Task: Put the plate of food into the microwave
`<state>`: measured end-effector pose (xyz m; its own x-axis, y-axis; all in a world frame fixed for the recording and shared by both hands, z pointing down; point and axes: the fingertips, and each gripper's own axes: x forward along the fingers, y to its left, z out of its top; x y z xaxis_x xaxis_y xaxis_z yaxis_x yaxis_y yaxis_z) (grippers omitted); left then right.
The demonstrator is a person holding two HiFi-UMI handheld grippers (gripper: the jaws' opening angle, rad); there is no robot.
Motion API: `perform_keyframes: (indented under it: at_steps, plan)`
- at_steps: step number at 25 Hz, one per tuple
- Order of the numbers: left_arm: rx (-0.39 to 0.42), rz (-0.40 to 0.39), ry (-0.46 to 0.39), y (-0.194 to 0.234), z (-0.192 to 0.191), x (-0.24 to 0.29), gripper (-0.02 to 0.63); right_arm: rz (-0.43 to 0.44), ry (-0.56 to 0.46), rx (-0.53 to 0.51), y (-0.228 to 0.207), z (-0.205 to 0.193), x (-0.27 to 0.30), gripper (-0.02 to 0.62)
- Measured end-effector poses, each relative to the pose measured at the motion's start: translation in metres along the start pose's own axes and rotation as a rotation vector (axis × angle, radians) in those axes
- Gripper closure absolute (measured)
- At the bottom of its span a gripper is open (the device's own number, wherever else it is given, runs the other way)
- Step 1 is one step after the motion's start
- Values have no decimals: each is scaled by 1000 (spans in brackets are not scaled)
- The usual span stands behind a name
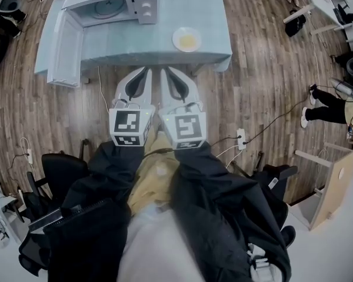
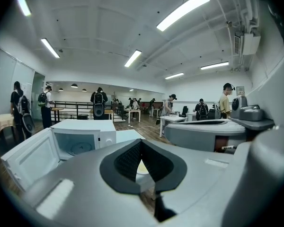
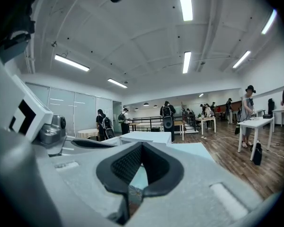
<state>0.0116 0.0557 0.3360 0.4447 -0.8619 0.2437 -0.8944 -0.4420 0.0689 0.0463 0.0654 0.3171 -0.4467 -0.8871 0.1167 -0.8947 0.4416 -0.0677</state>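
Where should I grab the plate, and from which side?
Probably the plate's near rim, coming in low from the table's front edge. The plate lies flat close to that edge, with a bare rim and the food in the middle, so a pinch there should clear the food. The microwave stands open to its left.

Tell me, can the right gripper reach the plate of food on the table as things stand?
Probably yes: nothing stands between the right gripper and the plate of food, alone near the table's front edge. Its shut jaws must open first.
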Motion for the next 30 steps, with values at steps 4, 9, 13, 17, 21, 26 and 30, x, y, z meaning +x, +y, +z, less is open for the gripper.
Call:
perform_keyframes:
  at_steps: [4,9,13,17,21,26,30]
  plan:
    - [0,-24,-9,14,5,26,610,-21,0,-12,-10,1,24,600]
    - [8,-47,-33,32,25,60,609,-49,-12,-30,-28,15,58,600]
    - [8,-58,-36,57,40,90,611,-67,-13,-48,-38,28,95,599]
    - [3,-76,-20,80,42,117,609,-83,4,-38,-45,28,131,600]
    - [-9,-93,-2,101,39,141,609,-100,33,-35,-51,23,160,600]
    - [-3,-106,30,127,36,167,609,-131,66,-34,-61,19,194,599]
    - [-7,-123,57,138,29,185,610,-144,101,-24,-65,7,210,598]
